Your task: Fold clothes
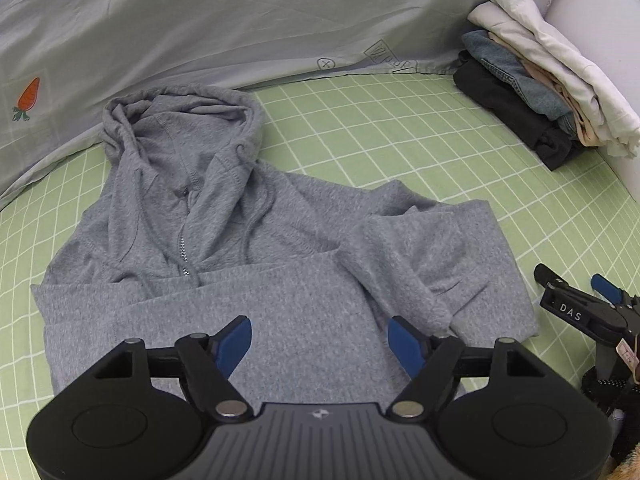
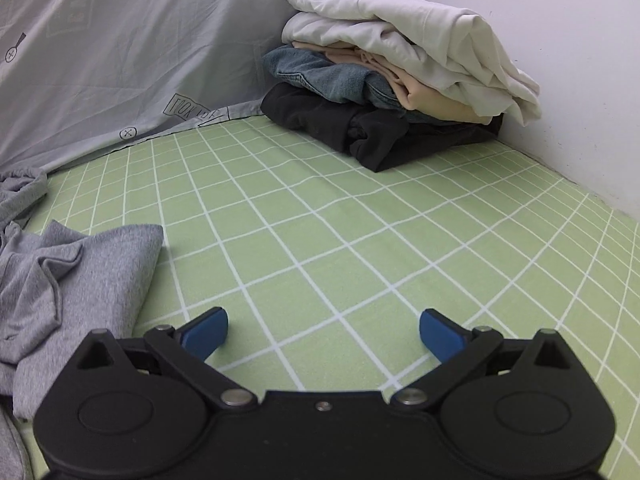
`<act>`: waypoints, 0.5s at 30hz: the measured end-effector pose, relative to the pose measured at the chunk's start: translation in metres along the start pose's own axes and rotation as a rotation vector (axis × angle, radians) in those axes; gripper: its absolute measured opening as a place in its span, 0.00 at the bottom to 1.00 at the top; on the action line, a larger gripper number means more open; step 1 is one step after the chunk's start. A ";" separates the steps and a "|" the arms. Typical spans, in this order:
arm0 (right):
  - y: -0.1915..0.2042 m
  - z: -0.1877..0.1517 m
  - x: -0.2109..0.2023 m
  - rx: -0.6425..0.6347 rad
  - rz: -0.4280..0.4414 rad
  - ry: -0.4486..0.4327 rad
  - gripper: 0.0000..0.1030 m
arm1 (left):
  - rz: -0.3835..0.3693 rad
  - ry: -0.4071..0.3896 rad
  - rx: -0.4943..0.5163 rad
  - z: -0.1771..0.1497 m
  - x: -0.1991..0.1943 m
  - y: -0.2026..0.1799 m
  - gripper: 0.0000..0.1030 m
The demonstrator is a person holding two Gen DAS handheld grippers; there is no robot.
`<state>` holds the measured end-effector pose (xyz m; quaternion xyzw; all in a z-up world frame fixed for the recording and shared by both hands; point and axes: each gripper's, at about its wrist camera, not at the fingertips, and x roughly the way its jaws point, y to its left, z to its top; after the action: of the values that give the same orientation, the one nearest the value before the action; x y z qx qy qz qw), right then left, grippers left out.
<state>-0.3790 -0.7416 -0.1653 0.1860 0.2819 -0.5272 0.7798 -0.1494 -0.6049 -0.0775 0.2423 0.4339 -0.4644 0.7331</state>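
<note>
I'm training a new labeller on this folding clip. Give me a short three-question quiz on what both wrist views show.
1. True or false: the grey hoodie has its hood lying flat toward the grey sheet.
2. Which garment is at the bottom of the folded stack in the corner? A) white B) denim C) black
3. Fill in: the right tongs hang over the bare green checked ______, with nothing between the blue pads.

Key
1. True.
2. C: the black garment lies under the denim, beige and white ones.
3. Bedsheet. The left tongs are also open, above the hoodie's folded lower half.
</note>
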 end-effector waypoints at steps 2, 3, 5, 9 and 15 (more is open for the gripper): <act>0.000 0.001 0.001 -0.001 0.001 -0.002 1.00 | -0.043 -0.011 0.020 0.003 -0.001 -0.008 0.74; 0.001 0.001 0.002 -0.002 -0.001 -0.002 1.00 | -0.070 -0.016 0.026 0.005 0.000 -0.013 0.74; 0.002 0.002 0.003 -0.005 0.000 -0.001 1.00 | -0.101 -0.021 0.043 0.009 0.002 -0.021 0.74; 0.004 0.002 0.005 -0.011 0.007 -0.001 1.00 | -0.076 -0.019 0.120 0.012 0.017 -0.040 0.66; 0.005 0.002 0.006 -0.012 0.010 -0.002 1.00 | -0.075 -0.010 0.086 0.010 0.027 -0.038 0.13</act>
<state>-0.3724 -0.7458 -0.1675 0.1820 0.2835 -0.5218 0.7837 -0.1739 -0.6420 -0.0935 0.2550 0.4185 -0.5109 0.7062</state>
